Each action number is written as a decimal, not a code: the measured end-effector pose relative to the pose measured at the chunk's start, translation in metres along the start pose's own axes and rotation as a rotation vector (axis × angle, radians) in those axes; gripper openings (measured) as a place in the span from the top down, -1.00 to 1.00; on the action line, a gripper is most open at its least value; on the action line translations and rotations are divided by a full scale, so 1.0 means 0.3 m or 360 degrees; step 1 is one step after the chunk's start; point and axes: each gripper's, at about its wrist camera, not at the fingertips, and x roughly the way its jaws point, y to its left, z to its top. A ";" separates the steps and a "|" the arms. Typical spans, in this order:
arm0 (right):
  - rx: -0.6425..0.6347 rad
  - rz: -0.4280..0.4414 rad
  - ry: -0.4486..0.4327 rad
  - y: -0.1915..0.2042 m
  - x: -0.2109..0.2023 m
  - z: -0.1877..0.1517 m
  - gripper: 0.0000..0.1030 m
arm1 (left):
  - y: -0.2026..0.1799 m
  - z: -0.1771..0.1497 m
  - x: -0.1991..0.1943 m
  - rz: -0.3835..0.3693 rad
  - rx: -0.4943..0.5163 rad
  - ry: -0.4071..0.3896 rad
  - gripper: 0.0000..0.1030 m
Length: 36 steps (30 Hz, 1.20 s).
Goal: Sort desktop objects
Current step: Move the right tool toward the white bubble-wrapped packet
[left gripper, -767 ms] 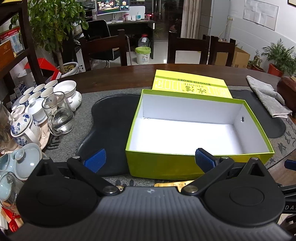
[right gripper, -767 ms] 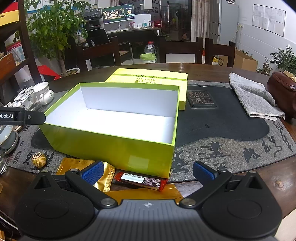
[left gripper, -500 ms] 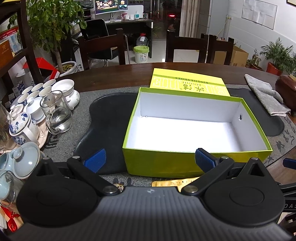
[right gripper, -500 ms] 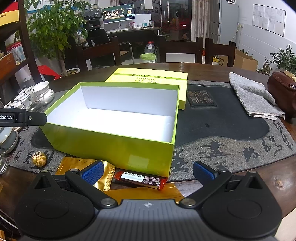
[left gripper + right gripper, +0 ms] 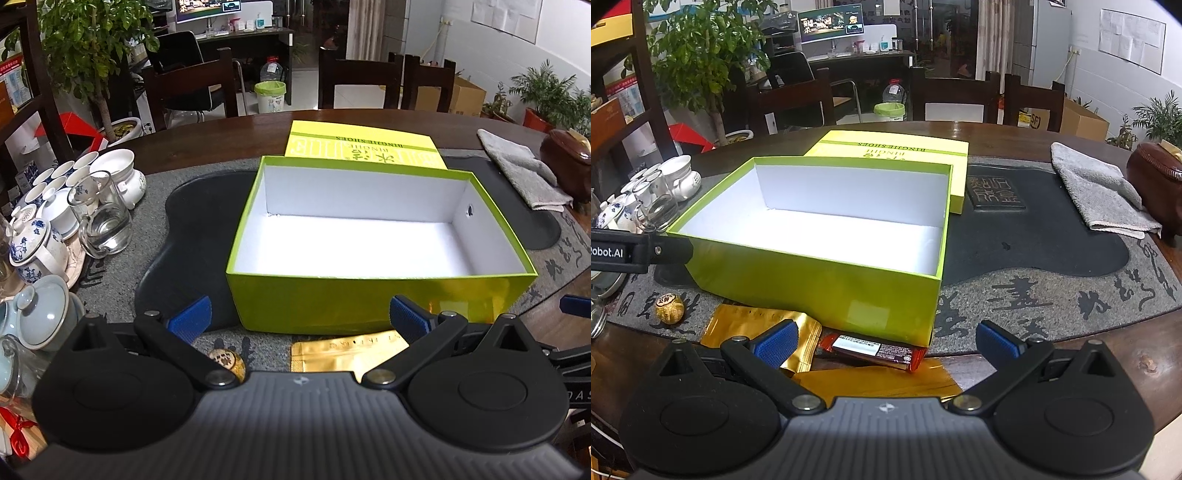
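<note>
Dark wood table (image 5: 1052,373) with a grey stone tea tray (image 5: 1052,295) carries an open lime-green shoebox (image 5: 820,284), empty, just ahead of both grippers, its lid (image 5: 897,147) lying beyond it. Between the spread, empty fingers of the right gripper (image 5: 886,341) lies a red snack bar (image 5: 873,350) against the box's near wall, a gold pouch (image 5: 753,325) under its left finger. The left gripper (image 5: 299,317), likewise wide apart and empty, has a gold foil ball (image 5: 227,363) by its left finger; teaware (image 5: 59,221) stands far left.
</note>
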 end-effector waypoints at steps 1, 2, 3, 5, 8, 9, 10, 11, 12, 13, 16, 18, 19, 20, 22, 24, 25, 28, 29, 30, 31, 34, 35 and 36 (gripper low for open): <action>-0.0001 -0.0001 0.0001 -0.001 -0.001 -0.001 -1.00 | -0.002 -0.004 0.002 -0.0004 0.0006 0.0004 -1.00; -0.0001 0.0000 0.0001 -0.002 -0.002 -0.003 -1.00 | -0.006 -0.006 0.004 -0.0006 0.0012 0.0009 -1.00; 0.0001 0.0002 0.0001 -0.004 -0.003 -0.004 -1.00 | -0.009 -0.008 0.005 -0.0008 0.0019 0.0013 -1.00; 0.0003 0.0005 0.0001 -0.007 -0.005 -0.007 -1.00 | -0.017 -0.012 0.008 -0.0012 0.0027 0.0021 -1.00; 0.0000 0.0011 0.0000 -0.011 -0.009 -0.011 -1.00 | -0.025 -0.018 0.009 -0.0018 0.0035 0.0030 -1.00; -0.0002 0.0013 -0.0001 -0.011 -0.010 -0.012 -1.00 | -0.028 -0.020 0.010 -0.0020 0.0038 0.0032 -1.00; -0.0004 0.0015 -0.0002 -0.013 -0.012 -0.014 -1.00 | -0.030 -0.021 0.010 -0.0022 0.0040 0.0034 -1.00; -0.0003 0.0018 -0.0003 -0.014 -0.014 -0.016 -1.00 | -0.032 -0.023 0.011 -0.0024 0.0043 0.0036 -1.00; -0.0002 0.0021 -0.0003 -0.015 -0.015 -0.017 -1.00 | -0.034 -0.025 0.011 -0.0026 0.0045 0.0039 -1.00; -0.0002 0.0024 -0.0002 -0.016 -0.016 -0.019 -1.00 | -0.036 -0.026 0.012 -0.0028 0.0048 0.0041 -1.00; -0.0011 0.0027 0.0003 -0.015 -0.015 -0.024 -1.00 | -0.043 -0.031 0.013 -0.0033 0.0056 0.0048 -1.00; -0.0018 0.0030 0.0004 -0.013 -0.017 -0.027 -1.00 | -0.047 -0.034 0.014 -0.0037 0.0061 0.0052 -1.00; -0.0021 0.0032 0.0006 -0.012 -0.018 -0.029 -1.00 | -0.049 -0.036 0.014 -0.0039 0.0064 0.0054 -1.00; -0.0022 0.0035 0.0007 -0.012 -0.019 -0.030 -1.00 | -0.051 -0.038 0.015 -0.0041 0.0066 0.0057 -1.00; -0.0024 0.0042 0.0010 -0.013 -0.021 -0.032 -1.00 | -0.056 -0.041 0.016 -0.0045 0.0071 0.0061 -1.00; -0.0025 0.0049 0.0014 -0.015 -0.023 -0.036 -1.00 | -0.060 -0.044 0.016 -0.0061 0.0078 0.0066 -1.00; -0.0027 0.0051 0.0016 -0.015 -0.024 -0.038 -1.00 | -0.063 -0.046 0.016 -0.0068 0.0081 0.0068 -1.00; -0.0033 0.0061 0.0022 -0.018 -0.029 -0.047 -1.00 | -0.077 -0.054 0.017 -0.0093 0.0099 0.0077 -1.00; -0.0035 0.0064 0.0024 -0.019 -0.031 -0.049 -1.00 | -0.082 -0.057 0.017 -0.0106 0.0106 0.0081 -1.00; -0.0037 0.0068 0.0027 -0.020 -0.033 -0.053 -1.00 | -0.086 -0.059 0.018 -0.0118 0.0112 0.0085 -1.00; -0.0041 0.0072 0.0030 -0.021 -0.035 -0.057 -1.00 | -0.091 -0.062 0.019 -0.0127 0.0117 0.0090 -1.00; -0.0055 0.0080 0.0042 -0.024 -0.040 -0.068 -1.00 | -0.104 -0.072 0.020 -0.0154 0.0139 0.0103 -1.00; -0.0060 0.0081 0.0046 -0.025 -0.042 -0.073 -1.00 | -0.107 -0.074 0.020 -0.0161 0.0144 0.0106 -1.00; -0.0064 0.0080 0.0048 -0.027 -0.045 -0.077 -1.00 | -0.111 -0.076 0.020 -0.0169 0.0149 0.0109 -1.00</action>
